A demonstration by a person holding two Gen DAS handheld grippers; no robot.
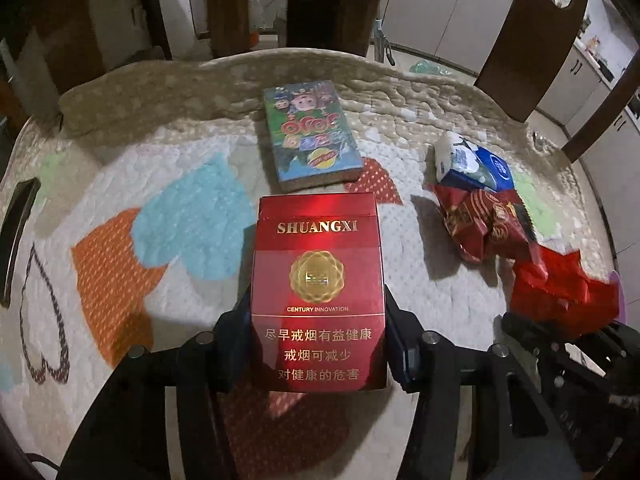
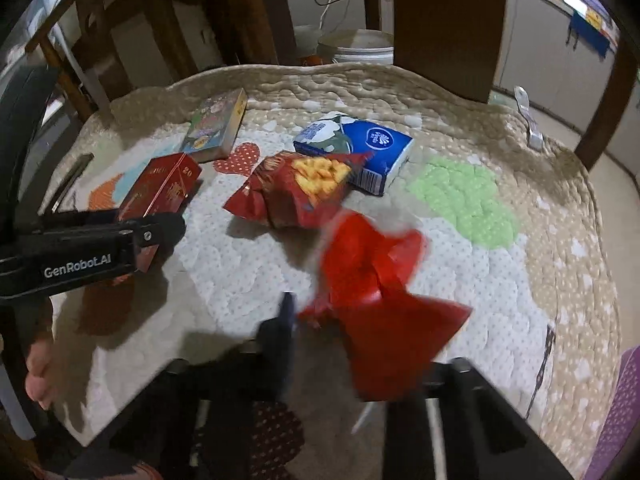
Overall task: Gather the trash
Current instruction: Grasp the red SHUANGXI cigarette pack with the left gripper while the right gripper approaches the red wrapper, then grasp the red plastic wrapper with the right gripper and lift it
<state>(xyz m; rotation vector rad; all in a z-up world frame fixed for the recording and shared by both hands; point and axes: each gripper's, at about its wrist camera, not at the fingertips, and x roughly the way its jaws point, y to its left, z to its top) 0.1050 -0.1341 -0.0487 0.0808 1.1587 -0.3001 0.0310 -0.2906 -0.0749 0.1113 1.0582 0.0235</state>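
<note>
A red cigarette pack [image 1: 318, 300] marked SHUANGXI stands between the fingers of my left gripper [image 1: 318, 320], whose pads press on its two sides just above the quilted cloth [image 1: 160, 168]. The right wrist view has the same pack [image 2: 160, 192] at the left, in the left gripper [image 2: 152, 232]. My right gripper [image 2: 320, 312] is shut on a crumpled red wrapper [image 2: 380, 300], which hides one finger. From the left wrist view, that wrapper [image 1: 560, 284] hangs at the right gripper [image 1: 560, 332]. A red snack bag [image 2: 300, 188] lies on the cloth beyond it.
A blue tissue pack [image 2: 360, 148] lies behind the snack bag, and a cartoon-printed box [image 1: 312, 136] lies farther back. A flat black object [image 1: 16, 236] rests at the cloth's left edge. Wooden chair backs [image 2: 444, 20] stand along the far side. A person's hand [image 2: 38, 372] shows at lower left.
</note>
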